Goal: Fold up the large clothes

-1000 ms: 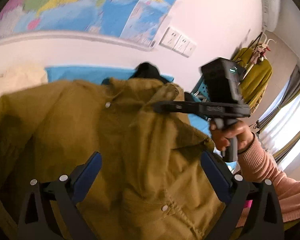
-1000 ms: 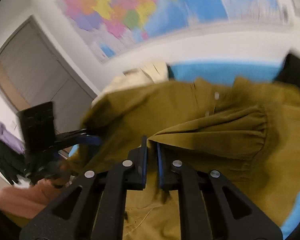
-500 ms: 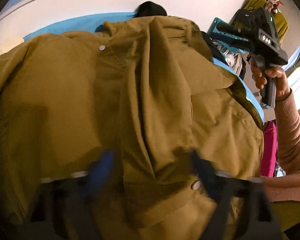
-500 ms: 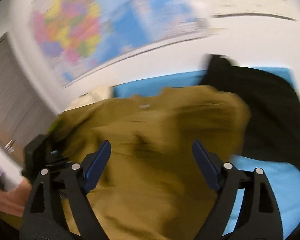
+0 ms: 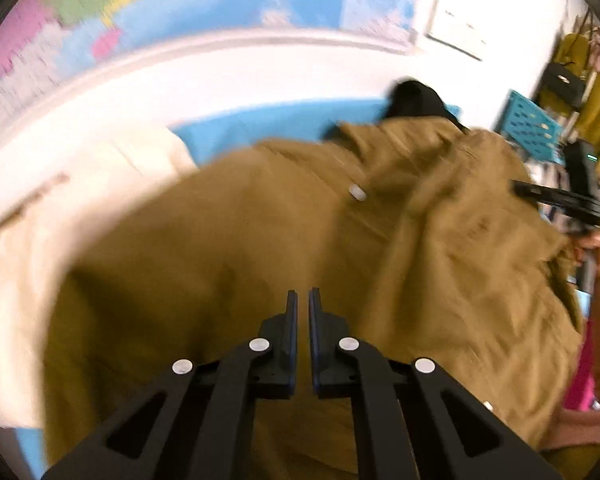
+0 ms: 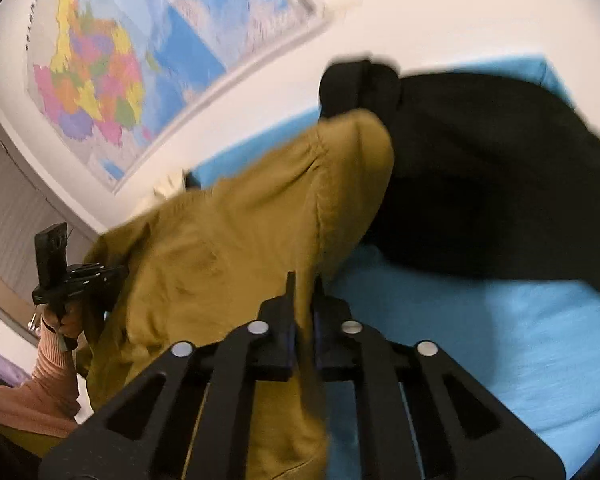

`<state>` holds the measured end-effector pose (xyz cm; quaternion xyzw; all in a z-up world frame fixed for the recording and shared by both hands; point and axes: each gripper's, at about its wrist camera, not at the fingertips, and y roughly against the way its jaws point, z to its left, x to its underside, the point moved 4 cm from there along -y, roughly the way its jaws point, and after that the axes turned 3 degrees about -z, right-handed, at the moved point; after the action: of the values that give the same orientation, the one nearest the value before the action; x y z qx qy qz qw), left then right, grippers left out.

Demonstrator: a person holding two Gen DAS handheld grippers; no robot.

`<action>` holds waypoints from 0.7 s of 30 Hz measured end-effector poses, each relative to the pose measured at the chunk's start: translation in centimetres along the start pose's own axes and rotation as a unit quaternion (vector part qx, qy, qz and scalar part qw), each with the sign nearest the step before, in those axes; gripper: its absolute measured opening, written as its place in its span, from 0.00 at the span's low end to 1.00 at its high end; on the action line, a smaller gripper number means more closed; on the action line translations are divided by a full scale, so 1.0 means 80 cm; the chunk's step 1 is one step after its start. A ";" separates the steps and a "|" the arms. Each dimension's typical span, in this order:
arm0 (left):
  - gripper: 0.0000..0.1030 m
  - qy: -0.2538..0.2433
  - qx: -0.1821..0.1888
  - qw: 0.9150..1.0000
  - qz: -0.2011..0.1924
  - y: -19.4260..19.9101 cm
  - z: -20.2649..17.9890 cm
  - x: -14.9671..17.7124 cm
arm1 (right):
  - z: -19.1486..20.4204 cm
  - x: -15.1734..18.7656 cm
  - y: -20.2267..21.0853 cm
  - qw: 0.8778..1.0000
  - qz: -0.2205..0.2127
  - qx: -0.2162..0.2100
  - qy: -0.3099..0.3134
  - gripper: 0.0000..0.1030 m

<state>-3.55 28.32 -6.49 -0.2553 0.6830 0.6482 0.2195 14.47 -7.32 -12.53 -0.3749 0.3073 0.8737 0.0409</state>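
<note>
I see a blue surface spread under everything, smooth and flat, running back to a white wall. On it lies the olive jacket, a large garment of matte woven cloth with soft creases and a pale round snap on its front; motion blur smears much of it. In my left wrist view it covers the middle of the surface, its collar end pointing away from me toward the wall and its long axis running from near me to far. A gathered fold of it rises into a rounded hump in the right wrist view, touching a black garment that lies bulky and dark behind it. A cream garment sits just beside the jacket on its left. A coloured map hangs on the wall.

My right gripper is clenched on an edge of the jacket, cloth passing between its fingers. My left gripper has its fingers pressed almost together over the jacket; I cannot tell whether cloth is pinched there.
</note>
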 end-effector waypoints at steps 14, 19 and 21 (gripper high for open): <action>0.44 -0.096 0.071 0.990 0.078 -0.039 -0.047 0.078 | -0.026 0.014 -0.010 0.998 0.010 0.051 -0.033 0.17; 0.16 -0.084 0.030 0.995 0.048 -0.043 -0.028 0.043 | 0.001 0.000 0.023 0.994 -0.048 0.097 -0.002 0.17; 0.16 -0.071 0.012 0.997 0.029 -0.033 -0.013 0.015 | 0.023 -0.006 0.043 0.990 -0.085 0.111 0.021 0.18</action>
<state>-2.76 27.16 -9.26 -0.1862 0.6807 0.6623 0.2518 12.60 -9.00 -9.51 -0.4113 0.3699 0.8195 0.1498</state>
